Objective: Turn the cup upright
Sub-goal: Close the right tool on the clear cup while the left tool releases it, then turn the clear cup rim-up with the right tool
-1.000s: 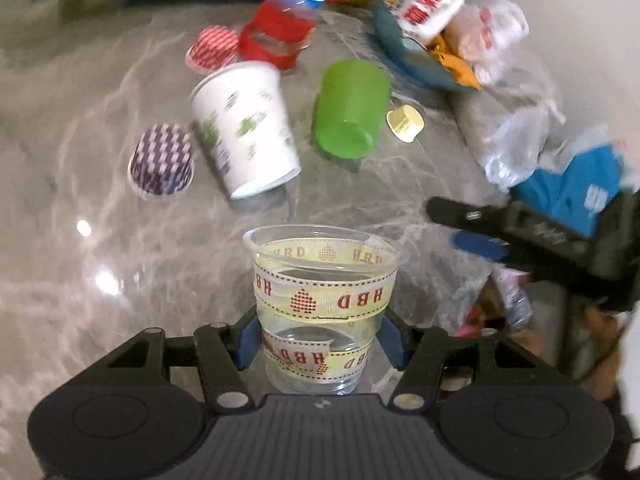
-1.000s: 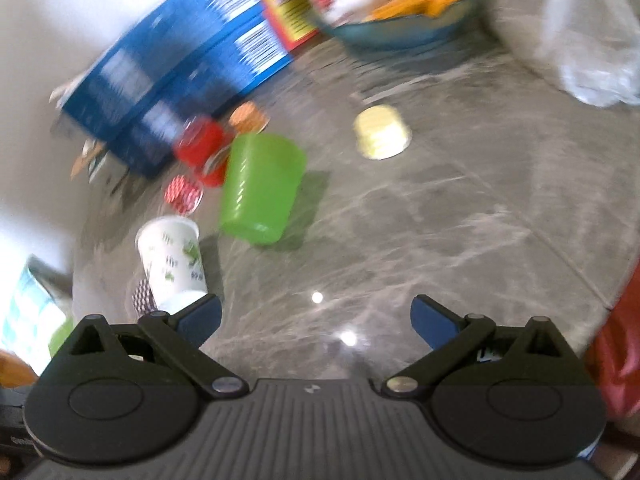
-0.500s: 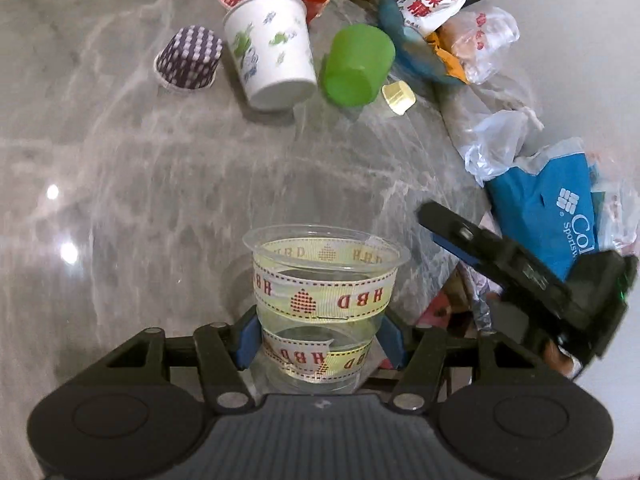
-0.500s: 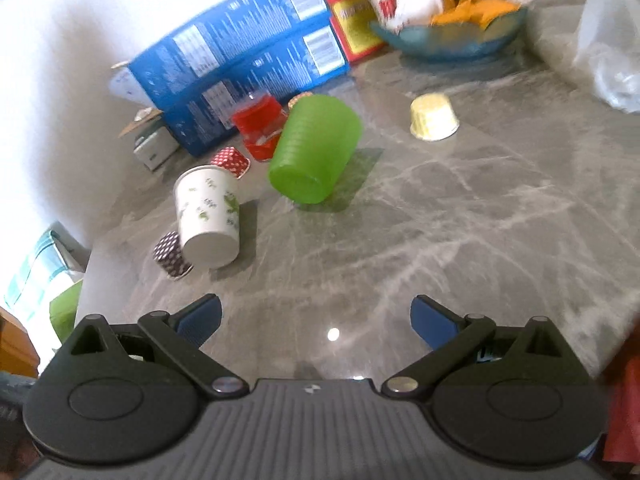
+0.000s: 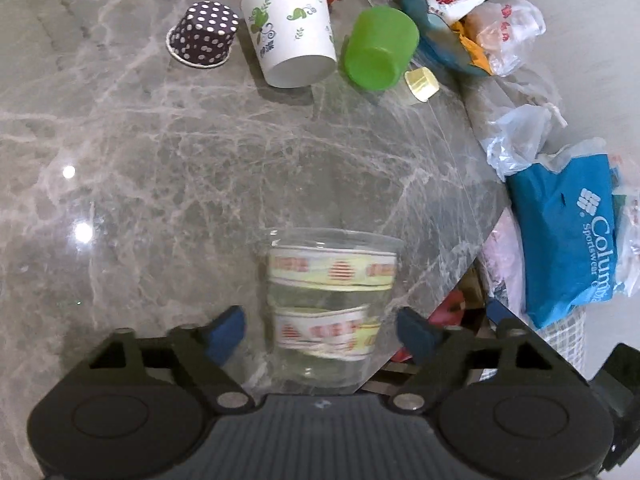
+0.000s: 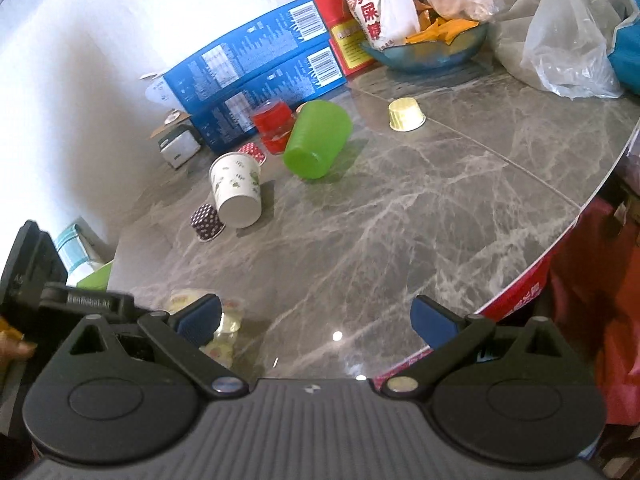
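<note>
A clear plastic cup with yellow and red ribbon bands stands upright, mouth up, near the marble table's front edge. My left gripper is open, its blue pads apart on either side of the cup and not touching it. The cup shows partly in the right wrist view behind the left pad. My right gripper is open and empty above the table. A white paper cup and a green cup stand mouth down farther back.
A purple dotted cupcake liner and a small yellow cup sit near the cups. A blue bowl with snack bags, blue boxes and plastic bags line the back. The table edge runs on the right.
My left gripper has opened and let go of the clear cup, which now stands free between the pads. The right gripper's view has swung so the left gripper shows at its left.
</note>
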The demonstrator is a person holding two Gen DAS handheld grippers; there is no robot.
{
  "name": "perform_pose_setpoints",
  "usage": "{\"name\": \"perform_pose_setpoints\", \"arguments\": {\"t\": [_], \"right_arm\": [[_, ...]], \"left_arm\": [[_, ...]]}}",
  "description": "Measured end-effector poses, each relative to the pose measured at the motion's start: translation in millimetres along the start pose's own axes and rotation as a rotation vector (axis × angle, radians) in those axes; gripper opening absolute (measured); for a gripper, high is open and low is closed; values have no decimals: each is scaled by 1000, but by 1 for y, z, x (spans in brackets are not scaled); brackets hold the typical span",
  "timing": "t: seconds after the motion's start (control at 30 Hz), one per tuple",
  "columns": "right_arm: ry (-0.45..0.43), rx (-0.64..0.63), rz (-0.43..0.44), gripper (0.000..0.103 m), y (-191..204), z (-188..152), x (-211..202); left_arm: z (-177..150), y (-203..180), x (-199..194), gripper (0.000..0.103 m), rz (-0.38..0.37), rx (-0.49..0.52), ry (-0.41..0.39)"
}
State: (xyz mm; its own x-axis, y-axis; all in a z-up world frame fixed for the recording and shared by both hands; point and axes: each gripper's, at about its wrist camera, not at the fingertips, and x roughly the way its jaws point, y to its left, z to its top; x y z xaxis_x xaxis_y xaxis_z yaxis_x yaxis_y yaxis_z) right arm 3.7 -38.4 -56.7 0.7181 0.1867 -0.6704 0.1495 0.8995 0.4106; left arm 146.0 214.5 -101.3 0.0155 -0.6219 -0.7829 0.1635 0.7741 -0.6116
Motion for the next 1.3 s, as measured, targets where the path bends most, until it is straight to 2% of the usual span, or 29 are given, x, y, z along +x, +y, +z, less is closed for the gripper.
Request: {"name": "perform_pose_setpoints", "arguments": {"t": [0.07, 0.2, 0.33, 0.43, 0.6, 0.7, 0.9, 0.97, 1.07, 1.13, 1.2, 1.3], "right_arm": [[10, -4, 7, 102, 2, -1, 2], [72, -18, 24, 102, 7, -7, 20], [151, 36, 82, 102, 9, -13, 53], [172, 77, 130, 102, 18, -14, 67], [214, 36, 115, 102, 48, -9, 90], [222, 2, 69, 100, 63, -5, 97], [280, -55, 32, 96, 89, 9, 118], [291, -81, 20, 93, 99, 13, 123], [309, -101, 6, 83, 109, 12, 131], [316, -121, -13, 68, 115, 13, 136], [316, -138, -14, 66, 121, 12, 137], [268, -150, -6, 64, 125, 11, 130]], "left_arm": [[-1, 0, -1, 91, 13, 3, -8], [-5, 1, -6, 91, -11, 4, -17], [-20, 4, -34, 91, -59, 28, -101], [-30, 16, -56, 91, -92, 7, -175], [-49, 47, -88, 91, -95, -24, -272], [-62, 65, -103, 91, -107, -35, -320], [-82, 95, -121, 91, -155, -50, -363], [-88, 100, -123, 91, -171, -48, -368], [-95, 107, -128, 91, -190, -48, -383], [-98, 112, -128, 91, -196, -52, -383], [-100, 114, -128, 91, -200, -52, -389], [-103, 113, -128, 91, -202, -31, -390]]}}
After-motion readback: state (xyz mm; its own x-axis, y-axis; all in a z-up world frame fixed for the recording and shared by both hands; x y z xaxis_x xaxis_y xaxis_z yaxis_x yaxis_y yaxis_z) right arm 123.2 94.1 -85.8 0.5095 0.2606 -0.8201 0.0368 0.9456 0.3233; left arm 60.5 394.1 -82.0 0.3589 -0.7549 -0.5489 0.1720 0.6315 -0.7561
